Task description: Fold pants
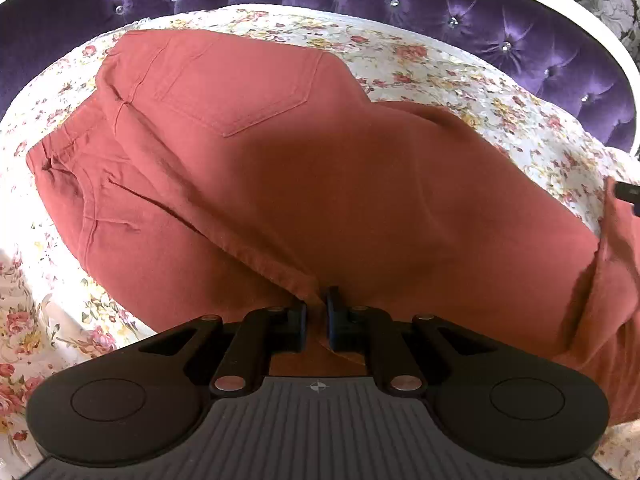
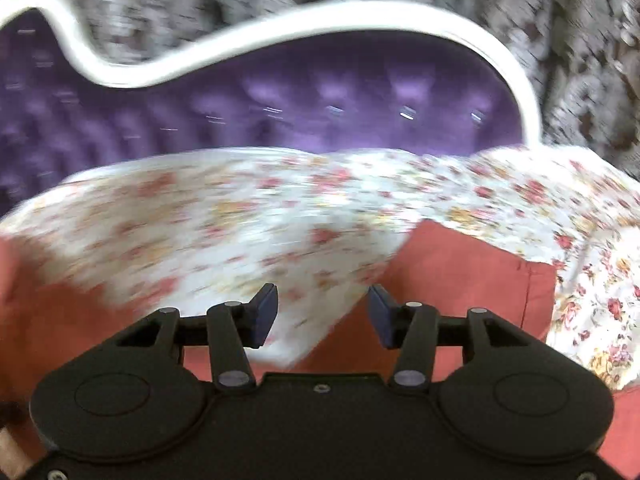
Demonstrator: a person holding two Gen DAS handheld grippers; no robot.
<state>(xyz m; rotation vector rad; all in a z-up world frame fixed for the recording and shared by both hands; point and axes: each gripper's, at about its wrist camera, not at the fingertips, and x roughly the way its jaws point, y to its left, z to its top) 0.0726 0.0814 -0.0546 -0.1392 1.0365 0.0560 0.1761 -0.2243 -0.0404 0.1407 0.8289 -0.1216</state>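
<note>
Two views took in a bed [image 1: 460,80] with a floral sheet, backed by a purple tufted headboard [image 1: 400,4] in a white frame. Across the sheet lay the rust-red pants [image 1: 280,168], seat and back pocket [image 1: 240,84] uppermost at the far left, the cloth running on toward the right and out of frame.

That long axis lay crosswise to the left gripper [image 1: 316,320], with the pants straight ahead of it and touching: its jaws stood narrow, pinched on a hemmed edge of the cloth at the near side. It was plainly the nearer tool to the bulk of the garment.

From the right gripper [image 2: 322,316], spread wide and holding nothing, the view was motion-blurred; it showed mostly sheet, with red cloth only low at both sides and beneath the fingers. Only the left view showed the pocket and how the pants lay; only the right showed a squared hem corner [image 2: 536,276].
</note>
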